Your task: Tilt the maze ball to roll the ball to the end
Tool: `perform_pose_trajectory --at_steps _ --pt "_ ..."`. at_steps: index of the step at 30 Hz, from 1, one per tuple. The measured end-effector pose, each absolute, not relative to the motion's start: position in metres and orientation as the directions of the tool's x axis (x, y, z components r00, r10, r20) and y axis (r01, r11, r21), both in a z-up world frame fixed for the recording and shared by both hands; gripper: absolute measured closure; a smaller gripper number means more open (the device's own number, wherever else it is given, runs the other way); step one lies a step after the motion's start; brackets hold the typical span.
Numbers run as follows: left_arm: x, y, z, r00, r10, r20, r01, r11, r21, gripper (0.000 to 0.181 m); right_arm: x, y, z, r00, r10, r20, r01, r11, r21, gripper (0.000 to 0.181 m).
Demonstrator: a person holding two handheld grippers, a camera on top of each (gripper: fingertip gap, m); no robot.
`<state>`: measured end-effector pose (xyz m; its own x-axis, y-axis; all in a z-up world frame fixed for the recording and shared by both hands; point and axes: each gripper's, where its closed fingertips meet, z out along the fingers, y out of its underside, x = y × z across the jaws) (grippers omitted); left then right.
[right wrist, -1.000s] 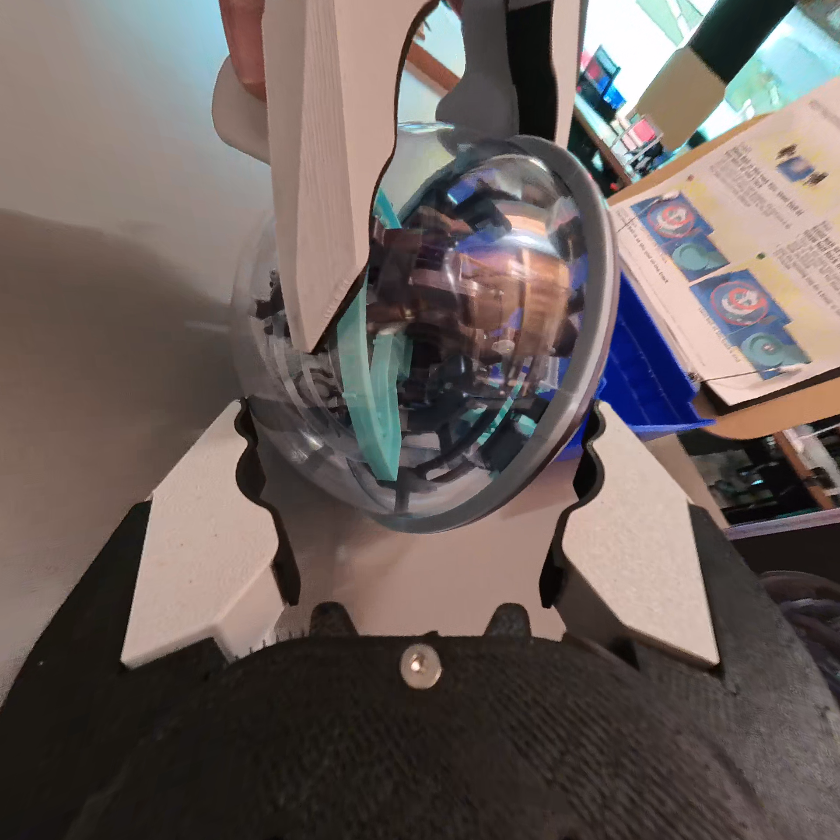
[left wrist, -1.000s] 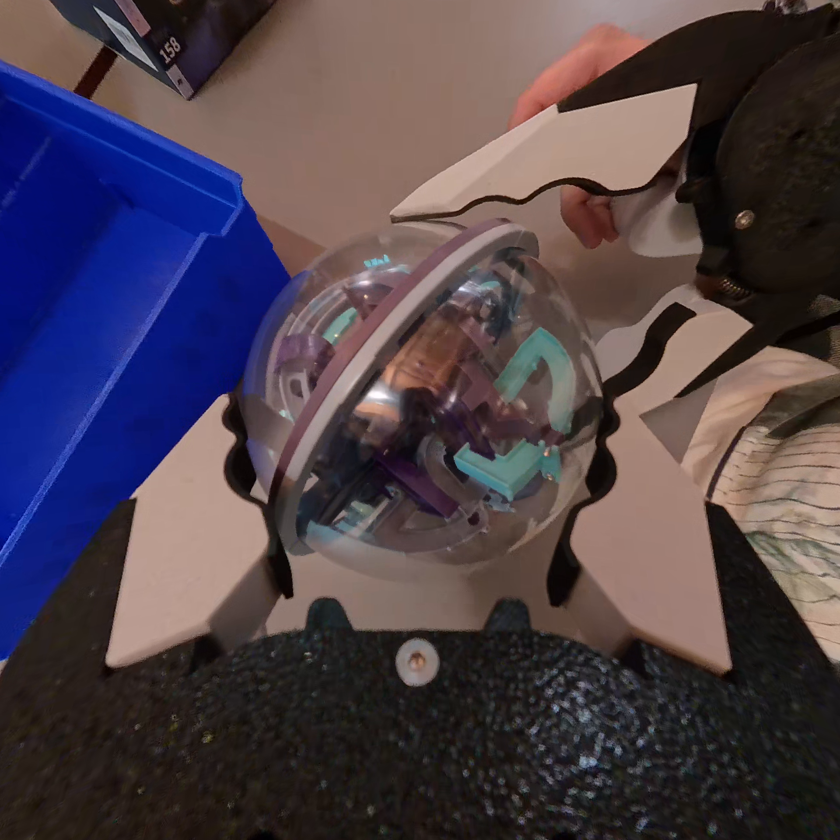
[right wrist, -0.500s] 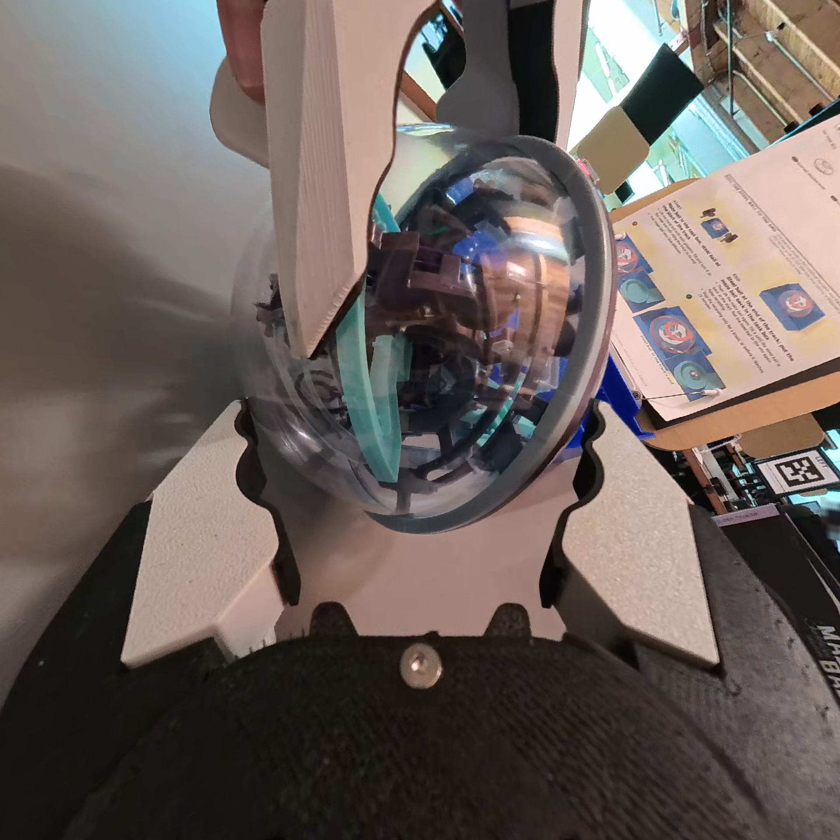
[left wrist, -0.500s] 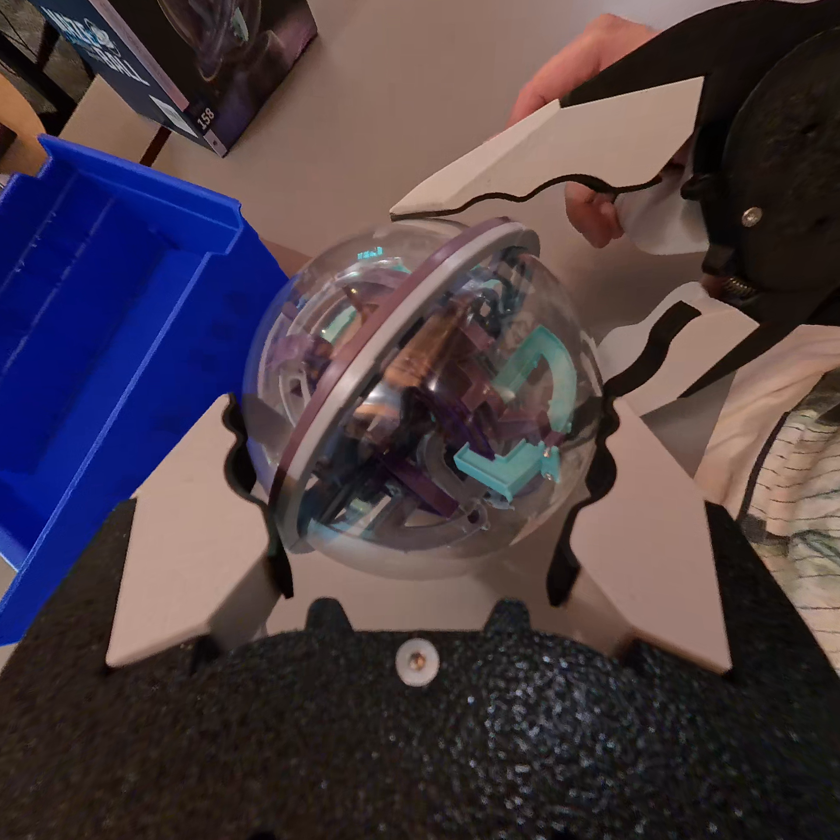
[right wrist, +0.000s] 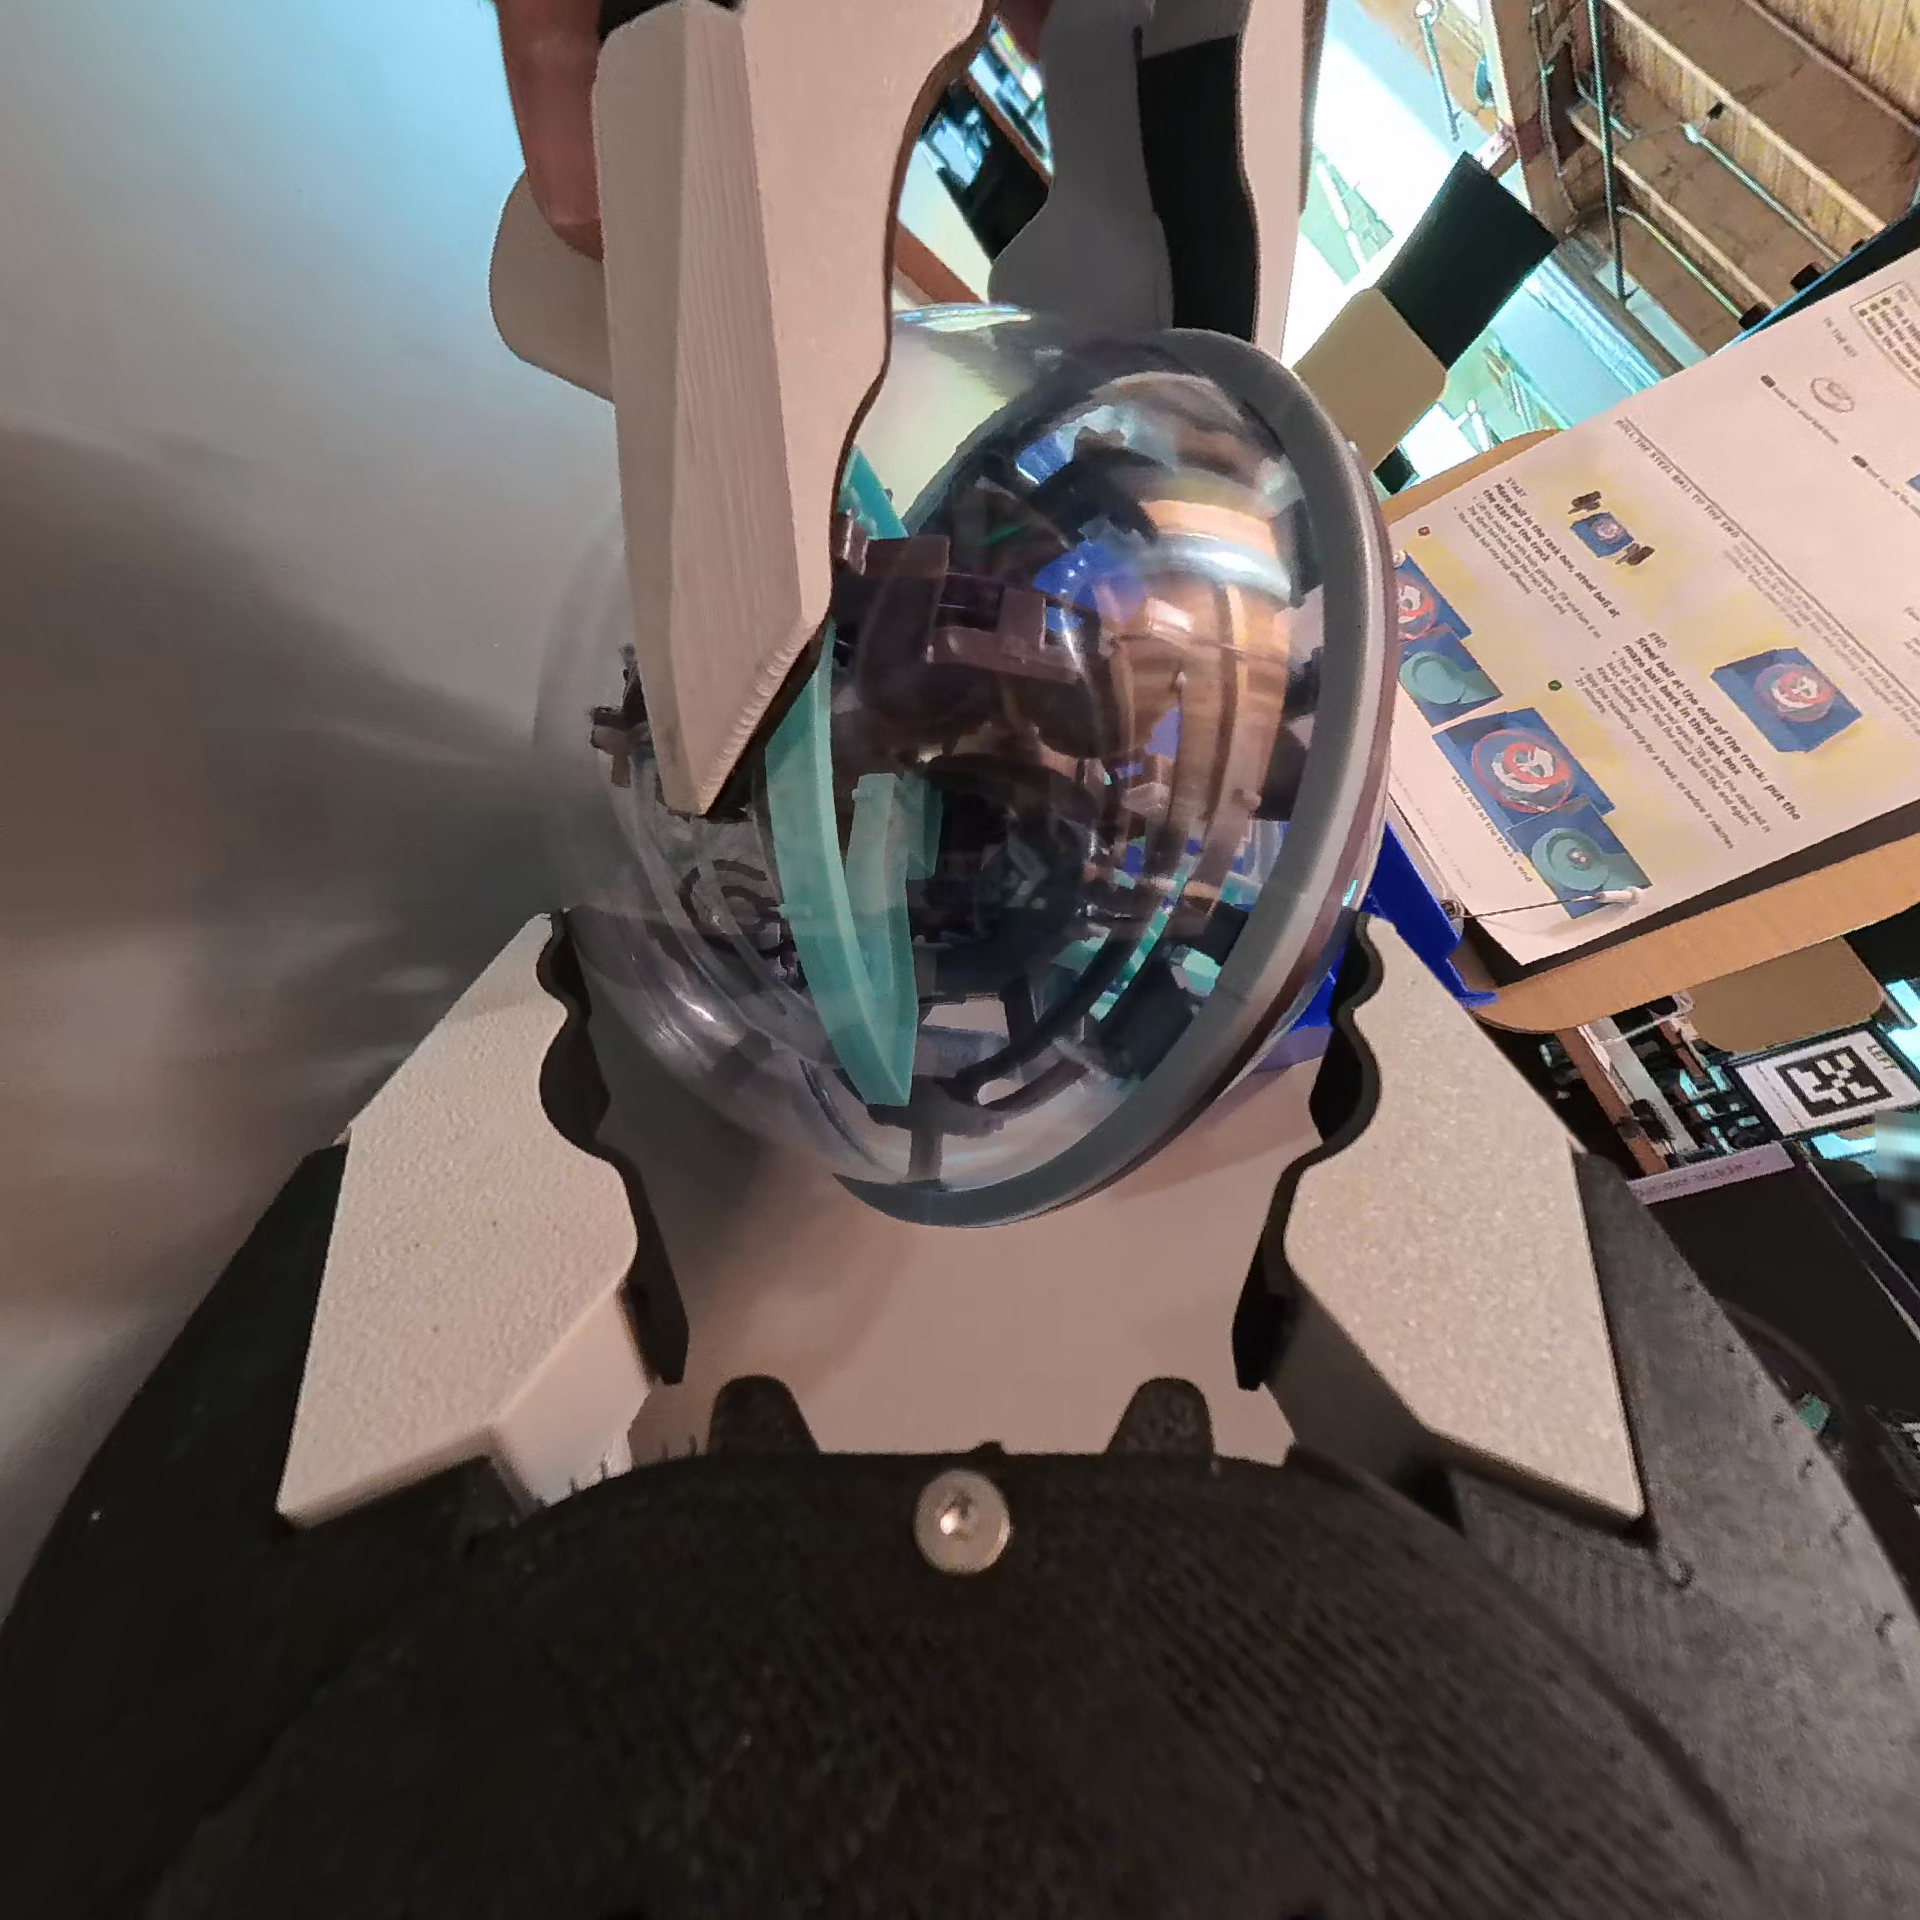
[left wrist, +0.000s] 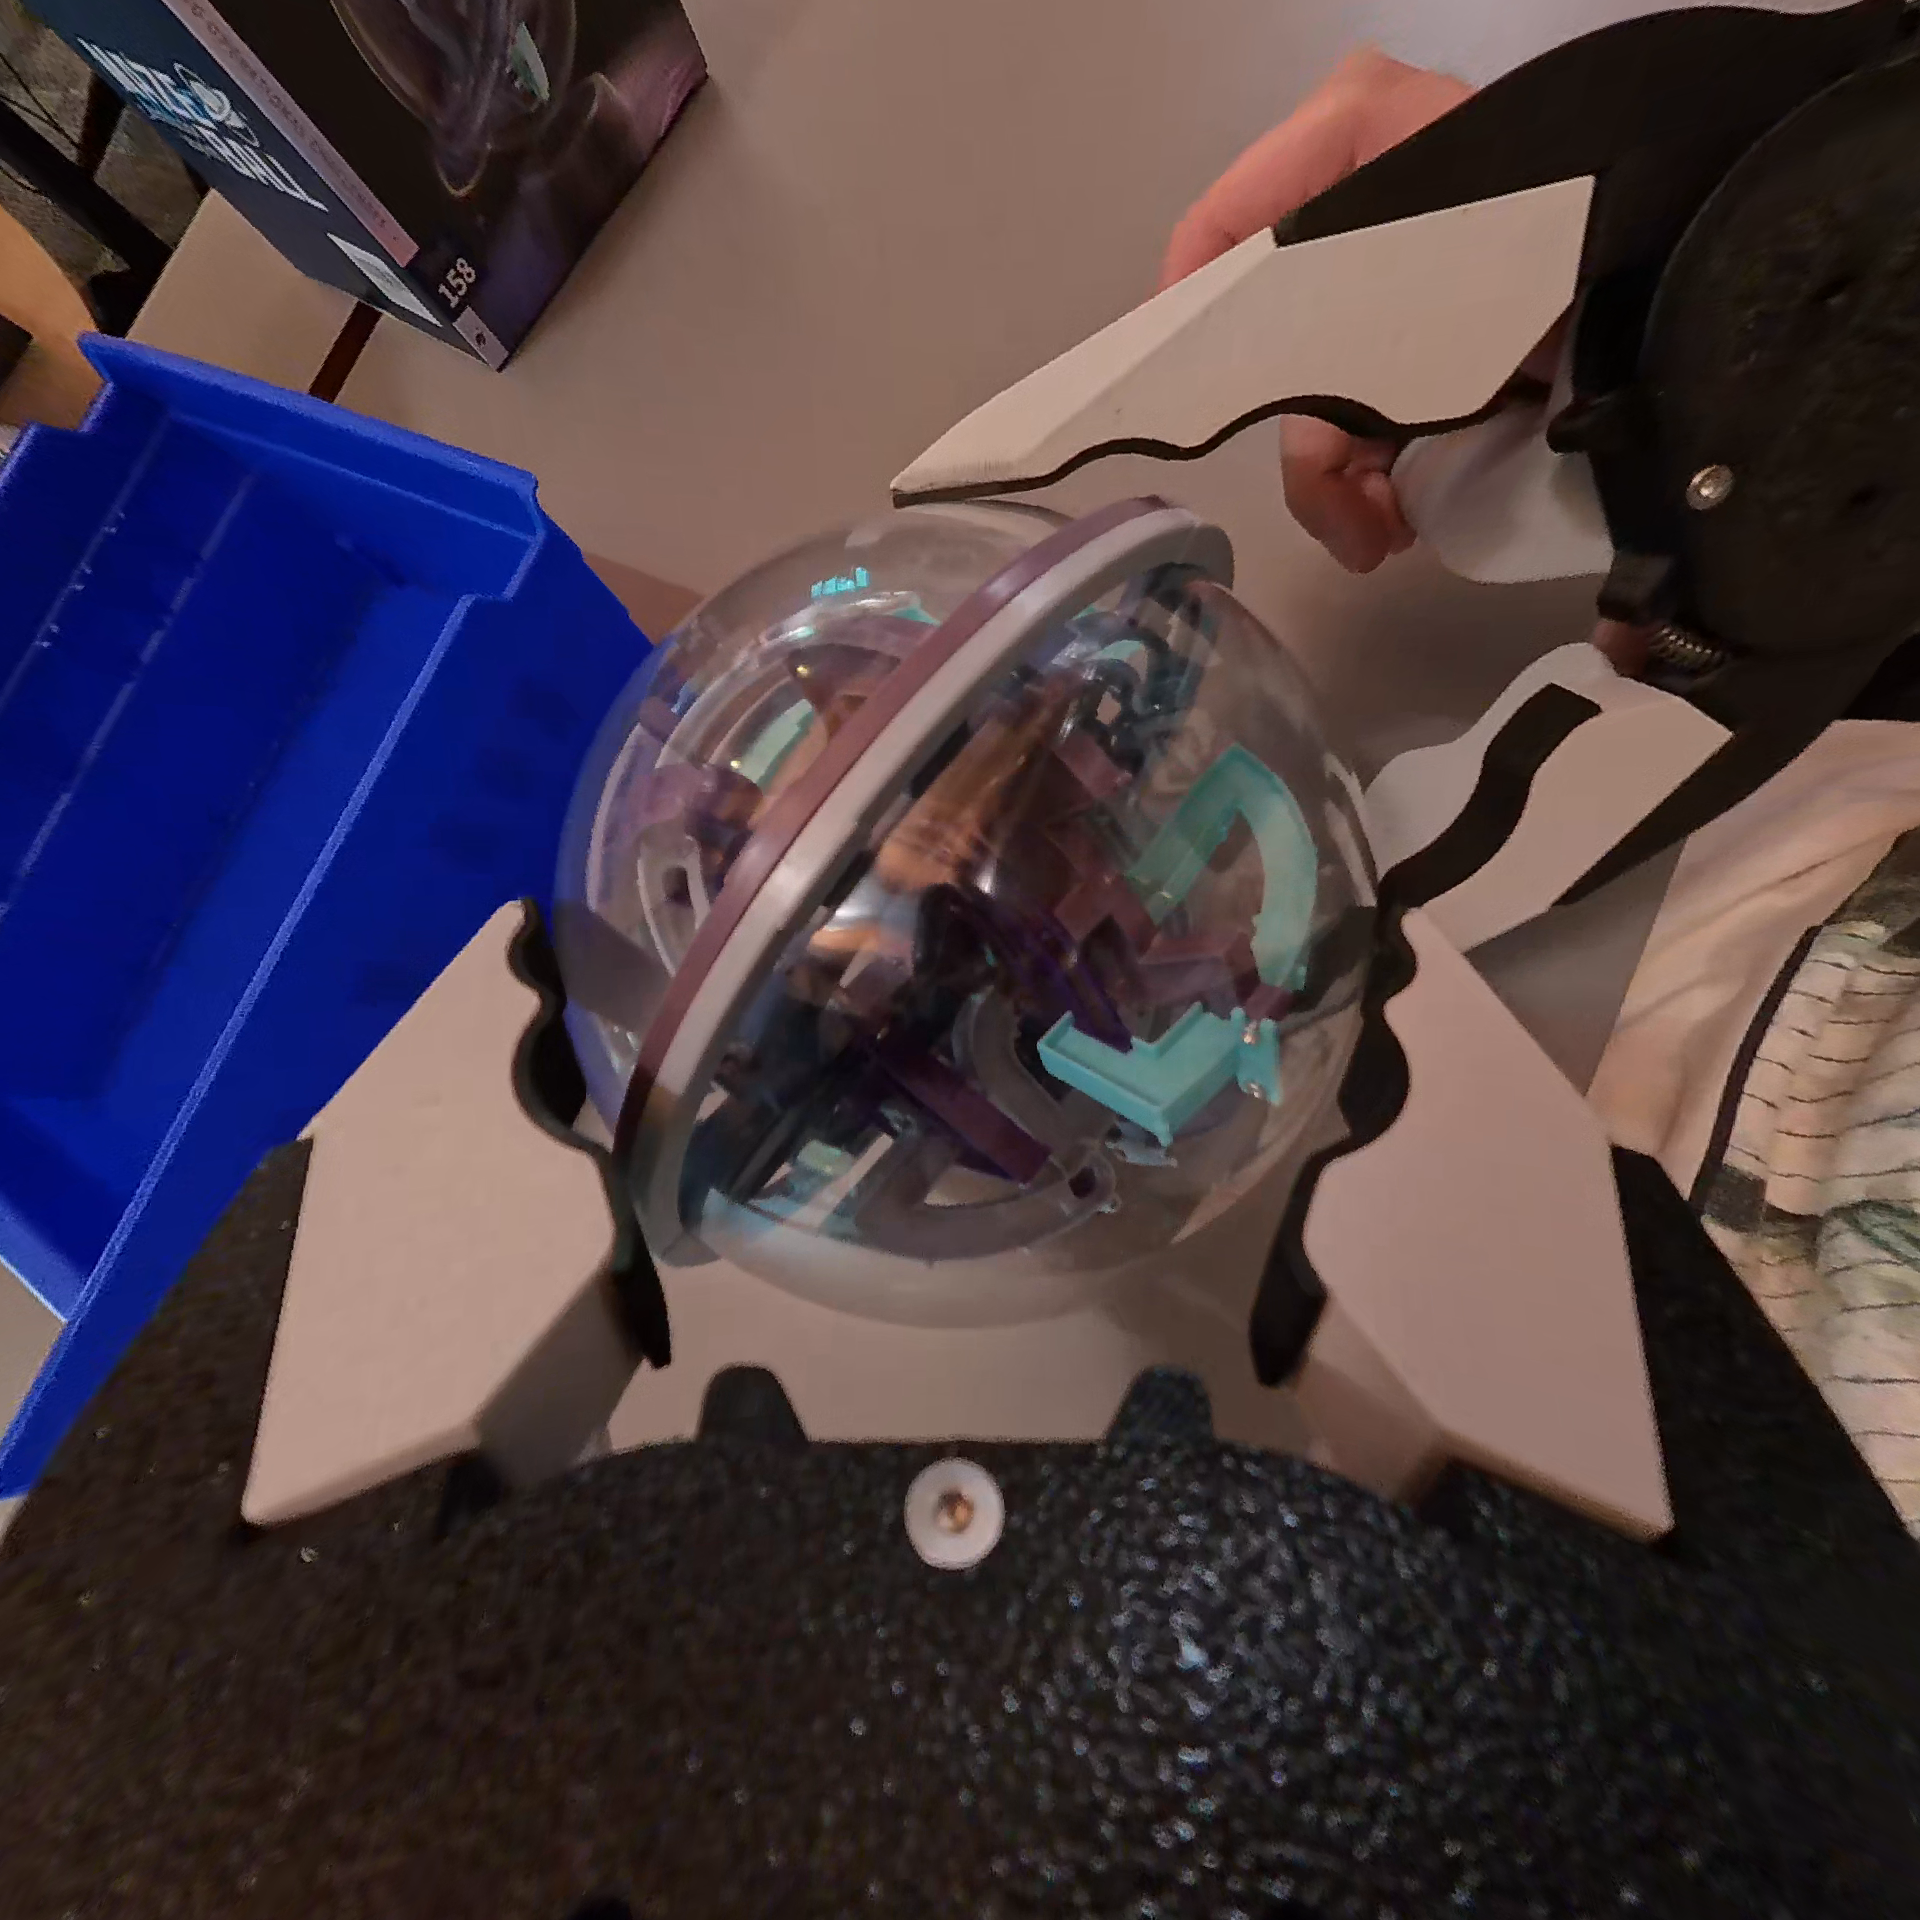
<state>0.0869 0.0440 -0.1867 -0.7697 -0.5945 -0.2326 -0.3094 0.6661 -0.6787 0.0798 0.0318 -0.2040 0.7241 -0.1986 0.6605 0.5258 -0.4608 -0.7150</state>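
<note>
Since a moment ago, both views are tipping: more of the blue bin (left wrist: pixel 239 727) and the dark box (left wrist: pixel 416 156) is showing behind the maze ball (left wrist: pixel 966 925). Left tongs (left wrist: pixel 961 1049) are clamping its clear shell from both sides above the bench (left wrist: pixel 883 260), while right tongs (right wrist: pixel 956 1029) are gripping it crosswise, rim tilted.

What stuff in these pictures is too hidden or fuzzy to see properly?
- Little steel ball: not findable in either view; the maze ball's tracks and glare hide it.
- Maze end point: cannot tell in either view.
- Blue bin: left wrist view, cut off by the left edge.
- Left gripper from the right wrist view: body cut off at the top edge.
- Table in the right wrist view: blurred.
</note>
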Motion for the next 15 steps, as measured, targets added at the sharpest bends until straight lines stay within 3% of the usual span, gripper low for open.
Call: perform_pose_trajectory --at_steps 15 --pt "0.0889 0.0370 -0.1878 -0.768 -0.587 -0.257 -0.339 0.712 -0.615 0.035 0.0830 0.0252 -0.2068 0.743 -0.236 0.626 0.488 -0.449 -0.748 0.043"
